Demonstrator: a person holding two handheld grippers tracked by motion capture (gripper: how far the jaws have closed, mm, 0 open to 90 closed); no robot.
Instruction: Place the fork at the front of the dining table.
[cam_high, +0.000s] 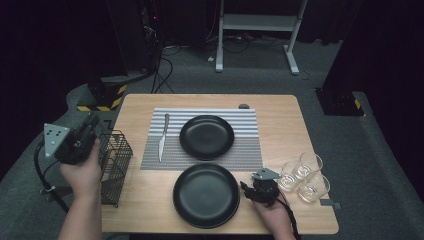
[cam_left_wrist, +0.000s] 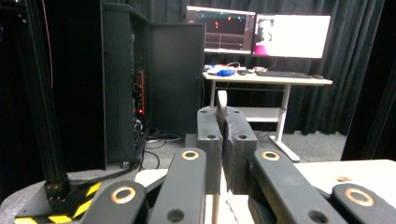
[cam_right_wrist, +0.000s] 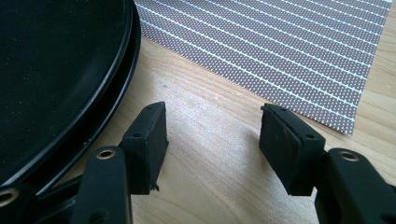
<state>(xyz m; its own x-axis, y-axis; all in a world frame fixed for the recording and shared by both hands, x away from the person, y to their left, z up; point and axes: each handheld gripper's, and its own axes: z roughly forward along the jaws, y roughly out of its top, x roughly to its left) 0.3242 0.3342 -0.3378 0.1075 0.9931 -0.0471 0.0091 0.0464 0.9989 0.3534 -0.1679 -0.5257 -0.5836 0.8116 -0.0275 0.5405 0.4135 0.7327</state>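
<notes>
Black round plates, stacked two high (cam_high: 206, 195), sit at the lower middle of the high view on the pale wooden worktop (cam_high: 280, 120). They are probably kept there as a supply for laying places. Just right of them the right gripper (cam_high: 245, 186) rests low. In its own view its fingers (cam_right_wrist: 149, 135) stand a fair way apart over bare wood and hold nothing. The plate rims (cam_right_wrist: 119, 88) curve past on the left, near the left finger but apart from it. It seems to be waiting its turn.

At the left edge, the left gripper (cam_high: 92, 121) is held above the black wire cutlery basket (cam_high: 116, 165). Its fingers (cam_left_wrist: 209, 123) are pinched narrow on a slim silvery piece of cutlery (cam_left_wrist: 222, 100). The end of the piece pokes up between them, and I cannot tell whether it is a fork or a spoon. It is likely bound for the place setting.

Farther up, the grey striped placemat (cam_high: 250, 150) carries a single black round plate (cam_high: 206, 136). A steel table knife (cam_high: 162, 136) lies to its left. Three clear drinking glasses (cam_high: 304, 177) cluster at the right edge.
</notes>
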